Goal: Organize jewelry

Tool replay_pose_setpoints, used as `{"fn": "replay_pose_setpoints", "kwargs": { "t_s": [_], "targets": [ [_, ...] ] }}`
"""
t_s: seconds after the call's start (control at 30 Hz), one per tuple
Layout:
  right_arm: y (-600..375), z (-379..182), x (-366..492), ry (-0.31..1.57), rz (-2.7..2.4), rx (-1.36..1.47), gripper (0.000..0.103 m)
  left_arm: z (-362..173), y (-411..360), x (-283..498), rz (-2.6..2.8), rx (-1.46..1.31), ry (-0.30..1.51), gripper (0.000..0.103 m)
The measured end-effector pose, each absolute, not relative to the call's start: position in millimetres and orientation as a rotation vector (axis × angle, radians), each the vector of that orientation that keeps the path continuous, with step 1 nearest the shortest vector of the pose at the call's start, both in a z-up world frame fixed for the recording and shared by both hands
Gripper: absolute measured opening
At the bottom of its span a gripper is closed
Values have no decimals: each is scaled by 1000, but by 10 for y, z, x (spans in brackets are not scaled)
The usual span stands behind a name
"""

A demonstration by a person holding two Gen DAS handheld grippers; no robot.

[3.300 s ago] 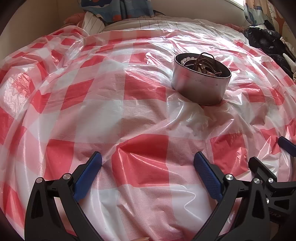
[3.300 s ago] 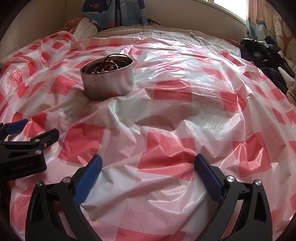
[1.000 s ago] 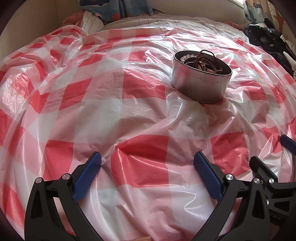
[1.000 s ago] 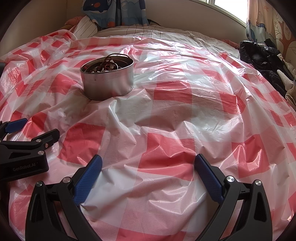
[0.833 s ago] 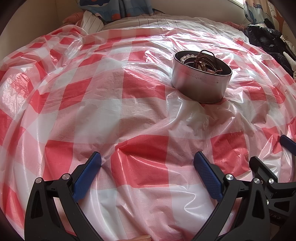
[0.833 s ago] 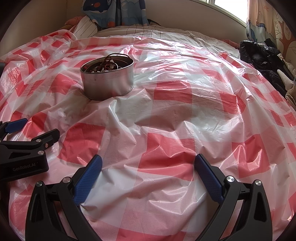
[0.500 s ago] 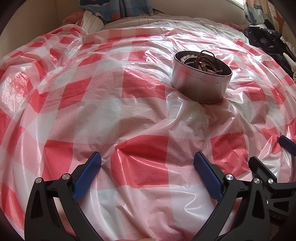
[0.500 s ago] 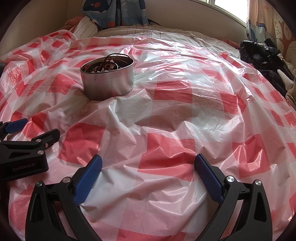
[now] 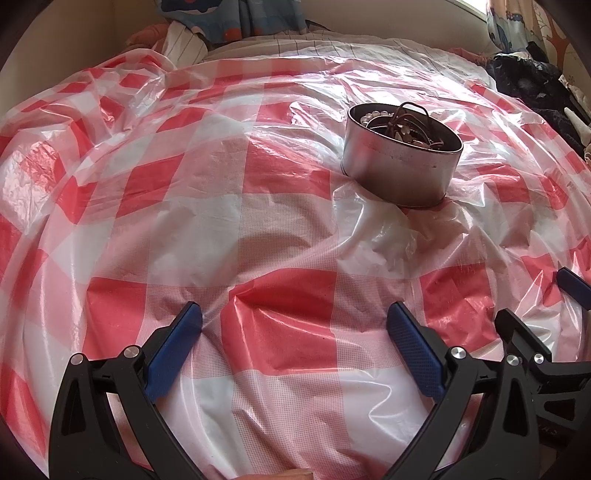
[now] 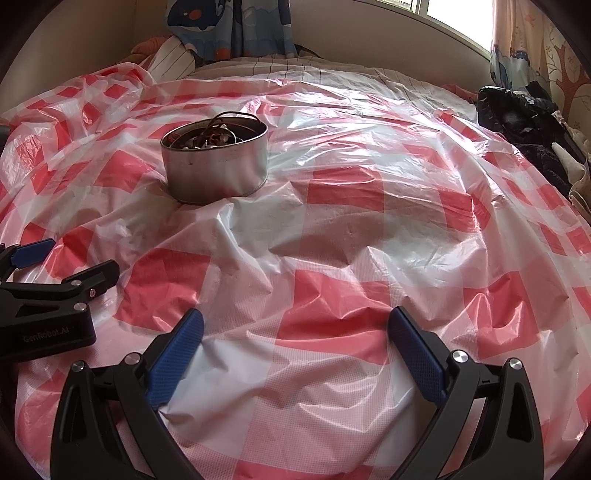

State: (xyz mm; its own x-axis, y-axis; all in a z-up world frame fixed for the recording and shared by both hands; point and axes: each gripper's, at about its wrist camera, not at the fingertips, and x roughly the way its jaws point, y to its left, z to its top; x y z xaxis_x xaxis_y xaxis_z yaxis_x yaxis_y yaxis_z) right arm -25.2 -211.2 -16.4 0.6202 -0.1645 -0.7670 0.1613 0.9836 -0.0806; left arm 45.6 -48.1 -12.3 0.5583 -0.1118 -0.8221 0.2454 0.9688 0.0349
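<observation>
A round metal tin stands on the red-and-white checked plastic sheet. Jewelry, pearl beads and brownish wire pieces, lies piled inside it. The tin also shows in the right wrist view, with the jewelry inside. My left gripper is open and empty, low over the sheet, with the tin ahead to its right. My right gripper is open and empty, with the tin ahead to its left. Each gripper shows at the edge of the other's view, the right and the left.
The sheet is wrinkled and covers a bed. Dark clothing is heaped at the right edge. A striped pillow and a blue patterned curtain are at the far end by the wall.
</observation>
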Motion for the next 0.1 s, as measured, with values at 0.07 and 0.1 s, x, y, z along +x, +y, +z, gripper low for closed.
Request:
{"fn": "replay_pose_setpoints", "kwargs": {
  "t_s": [0.07, 0.1],
  "targets": [
    [-2109, -161, -256, 882, -191, -8, 96, -123, -478, 455, -212, 152, 954, 96],
    [-2108, -161, -256, 882, -190, -7, 96, -120, -477, 456, -212, 151, 952, 96]
  ]
}}
